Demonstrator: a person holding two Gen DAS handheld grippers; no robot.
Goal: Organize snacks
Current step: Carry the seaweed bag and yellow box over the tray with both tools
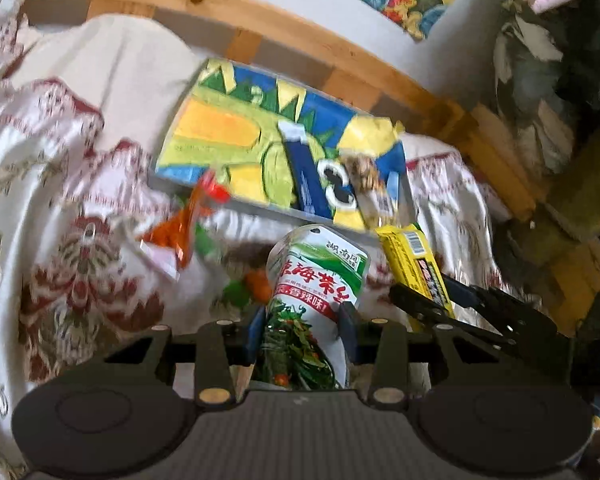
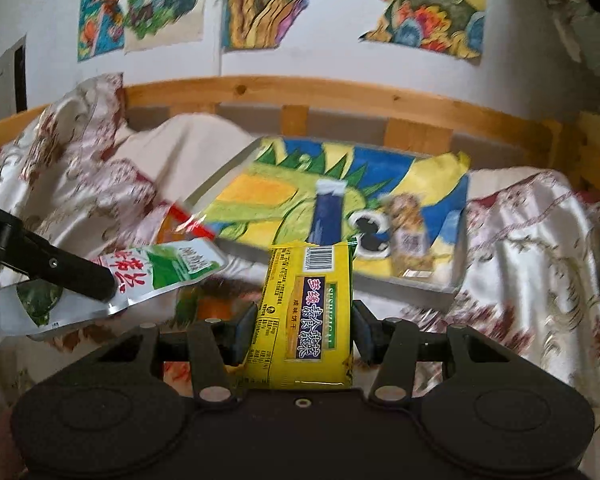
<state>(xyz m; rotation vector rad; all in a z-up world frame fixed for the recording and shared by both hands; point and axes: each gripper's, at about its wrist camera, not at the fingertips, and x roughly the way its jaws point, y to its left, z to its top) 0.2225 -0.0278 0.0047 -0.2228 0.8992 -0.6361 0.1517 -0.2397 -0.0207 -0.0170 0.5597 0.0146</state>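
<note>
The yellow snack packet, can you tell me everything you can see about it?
The yellow snack packet is a flat, shiny, plastic-looking wrapper. It has a dark label with Chinese writing, a green edge, small print down one side and a barcode at its far end. The right hand-held gripper is shut on it, one pad on each long side, so it is held up off the patterned bedcover, pointing toward the colourful tray.

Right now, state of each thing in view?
left gripper: fingers shut on the green-and-white pouch, lifted.
green-and-white pouch: sealed, held off the bed.
right gripper: fingers shut on the yellow packet.
yellow packet: sealed, upright in the grip.
tray: lying on the bedspread, holding a dark blue packet and a small brown snack.
orange packet: lying on the bedspread beside the tray.
</note>
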